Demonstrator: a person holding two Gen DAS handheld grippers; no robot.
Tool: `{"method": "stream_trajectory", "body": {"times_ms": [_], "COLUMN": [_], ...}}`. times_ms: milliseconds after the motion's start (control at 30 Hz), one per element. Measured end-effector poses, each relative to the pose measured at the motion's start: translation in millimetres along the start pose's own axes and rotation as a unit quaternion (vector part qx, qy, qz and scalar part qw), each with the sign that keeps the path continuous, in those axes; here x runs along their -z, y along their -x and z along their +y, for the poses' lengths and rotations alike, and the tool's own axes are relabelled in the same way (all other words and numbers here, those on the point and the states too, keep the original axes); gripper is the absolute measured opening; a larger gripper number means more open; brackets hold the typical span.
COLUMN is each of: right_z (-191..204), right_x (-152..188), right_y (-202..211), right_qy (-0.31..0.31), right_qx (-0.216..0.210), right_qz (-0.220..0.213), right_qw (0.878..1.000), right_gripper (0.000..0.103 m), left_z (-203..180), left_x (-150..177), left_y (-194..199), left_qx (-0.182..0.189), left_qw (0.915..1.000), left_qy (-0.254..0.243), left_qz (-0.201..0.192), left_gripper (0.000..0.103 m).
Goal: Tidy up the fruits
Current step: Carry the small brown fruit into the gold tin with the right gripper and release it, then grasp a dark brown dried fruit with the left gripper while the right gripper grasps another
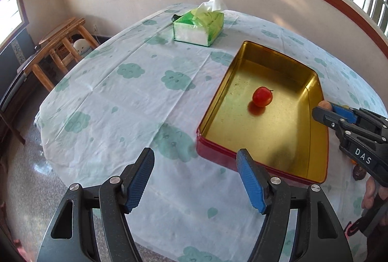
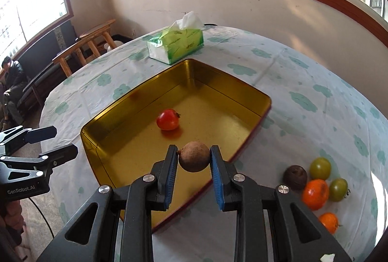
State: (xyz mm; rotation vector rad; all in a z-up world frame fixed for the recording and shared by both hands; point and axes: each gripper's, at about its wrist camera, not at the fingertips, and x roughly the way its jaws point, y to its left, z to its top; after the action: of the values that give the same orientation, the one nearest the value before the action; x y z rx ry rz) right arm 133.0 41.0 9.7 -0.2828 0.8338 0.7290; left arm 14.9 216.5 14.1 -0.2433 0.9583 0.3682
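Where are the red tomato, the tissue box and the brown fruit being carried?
Red tomato [image 2: 167,119]: right wrist view, middle of its skin.
Tissue box [image 2: 178,47]: right wrist view, green side panel.
Brown fruit [image 2: 194,156]: right wrist view, its front, between the right hand-held gripper's pads.

Left gripper [image 1: 195,179]: angled down, 2 blue pads spread wide, nothing between.
Right gripper [image 2: 194,166]: angled down, pads clamped on brown fruit [image 2: 194,156].
Hand [image 1: 372,194]: wrapped round right gripper's handle.
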Motion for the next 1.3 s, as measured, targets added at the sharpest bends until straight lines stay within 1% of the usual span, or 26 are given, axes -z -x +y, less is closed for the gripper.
{"method": "stream_trajectory", "body": {"times_ms": [133, 300, 533, 767, 800, 867, 933, 1000, 1100, 1200, 1300], "right_z": [10, 16, 18, 18, 17, 16, 14, 13, 7, -8, -31], "right_x": [-6, -8, -8, -5, -5, -4, -4, -4, 3, 21, 46], "right_y": [-23, -44, -50, -51, -50, -48, -42, -31, 1, 36, 66], "right_qy": [0.015, 0.028, 0.03, 0.024, 0.024, 0.02, 0.012, 0.006, -0.004, -0.018, -0.035], "right_qx": [0.005, 0.012, 0.015, 0.012, 0.012, 0.013, 0.008, 0.014, 0.006, 0.012, 0.04], "right_qz": [0.021, 0.046, 0.049, 0.048, 0.047, 0.041, 0.032, 0.021, -0.005, -0.022, -0.026], "right_qw": [1.0, 0.998, 0.998, 0.998, 0.999, 0.999, 0.999, 1.0, 1.0, 1.0, 0.998], "right_gripper": [0.025, 0.025, 0.026, 0.026, 0.027, 0.038, 0.042, 0.042, 0.042, 0.042, 0.042], "left_z": [10, 17, 25, 22, 20, 17, 13, 7, -7, -24, -44], "left_x": [0, 0, 0, 1, 1, 1, 0, 0, 0, 2, 7], "left_y": [-4, -7, -12, -11, -10, -8, -6, -2, 2, 4, 5], "left_qx": [-0.013, -0.017, -0.011, -0.007, -0.006, -0.003, 0.001, 0.005, 0.015, 0.03, 0.049], "left_qw": [0.9998, 0.9996, 0.9992, 0.9994, 0.9995, 0.9996, 0.9997, 0.9998, 0.9999, 0.9994, 0.9982], "left_qy": [0.011, 0.018, 0.032, 0.027, 0.025, 0.023, 0.019, 0.015, 0.002, -0.016, -0.033], "left_qz": [0.006, 0.012, 0.023, 0.019, 0.018, 0.017, 0.014, 0.009, 0.007, 0.006, 0.009], "left_gripper": [0.071, 0.071, 0.071, 0.071, 0.071, 0.071, 0.071, 0.071, 0.071, 0.071, 0.071]}}
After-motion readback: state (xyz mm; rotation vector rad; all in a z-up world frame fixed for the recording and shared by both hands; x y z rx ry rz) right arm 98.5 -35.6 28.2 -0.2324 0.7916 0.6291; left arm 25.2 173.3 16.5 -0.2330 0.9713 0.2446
